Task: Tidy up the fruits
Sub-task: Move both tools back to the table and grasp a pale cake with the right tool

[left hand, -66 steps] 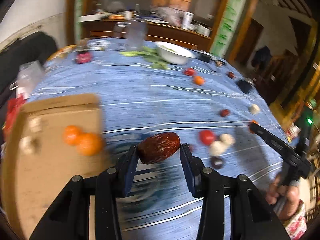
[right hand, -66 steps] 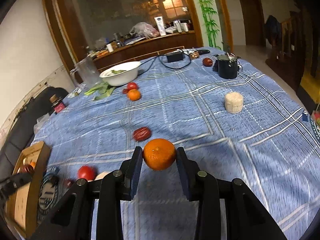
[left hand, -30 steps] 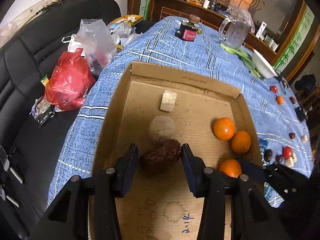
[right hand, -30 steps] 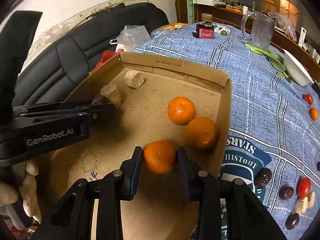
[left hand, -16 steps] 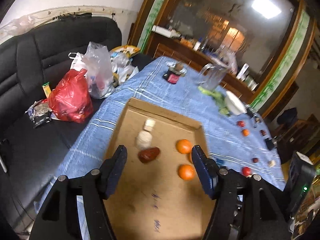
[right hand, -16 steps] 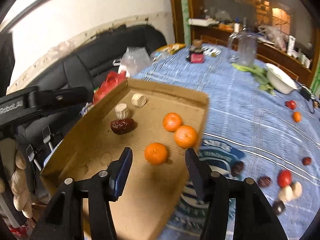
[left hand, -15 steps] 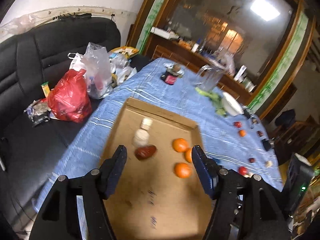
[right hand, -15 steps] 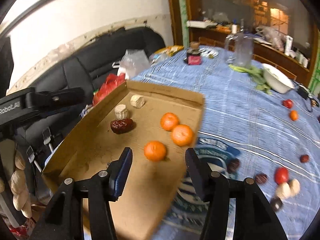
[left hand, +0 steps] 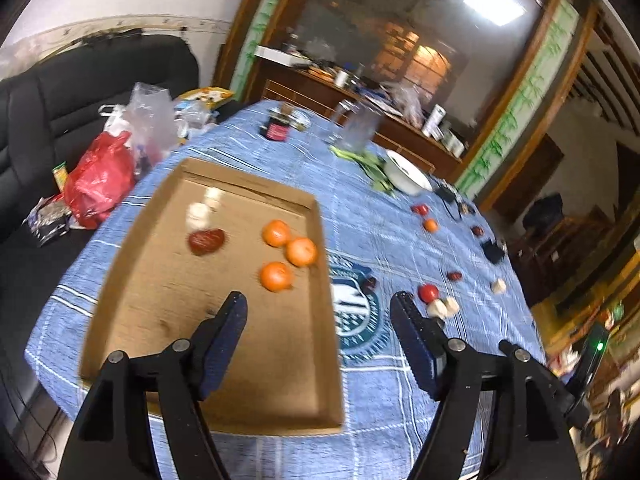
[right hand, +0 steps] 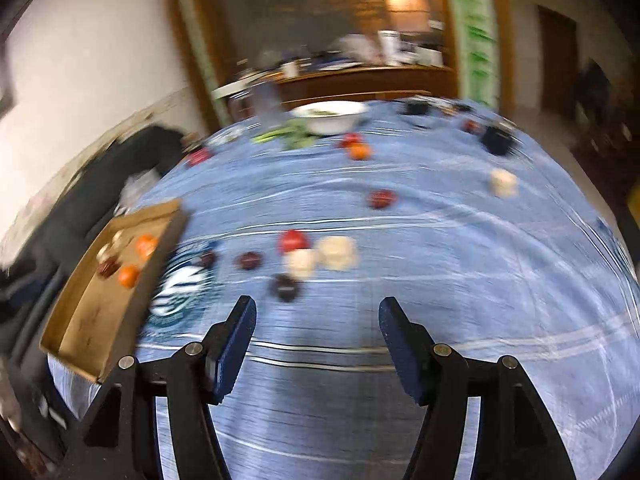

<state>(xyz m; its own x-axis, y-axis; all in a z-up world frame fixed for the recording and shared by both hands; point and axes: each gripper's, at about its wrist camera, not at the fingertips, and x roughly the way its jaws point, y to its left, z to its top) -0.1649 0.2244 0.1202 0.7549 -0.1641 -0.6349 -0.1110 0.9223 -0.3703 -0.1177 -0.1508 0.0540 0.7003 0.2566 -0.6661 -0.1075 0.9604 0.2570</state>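
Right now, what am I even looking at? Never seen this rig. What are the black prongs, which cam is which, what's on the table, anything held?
There is no robot arm here. A person carries a hand-held two-finger gripper in each hand, and a fisheye camera on each looks forward along its fingers. The black prongs at the bottom of each picture are those fingers.

One picture is from the left gripper, the other from the right gripper. Both have just been opening; nothing is between the jaws of either, so nothing is held.

On the blue tablecloth lies a shallow cardboard box. In it are three oranges, a red date and two pale chunks, blurred. Still loose on the cloth are a red tomato, pale chunks, dark dates and another orange. A white bowl stands at the far end. The right view is motion-blurred.
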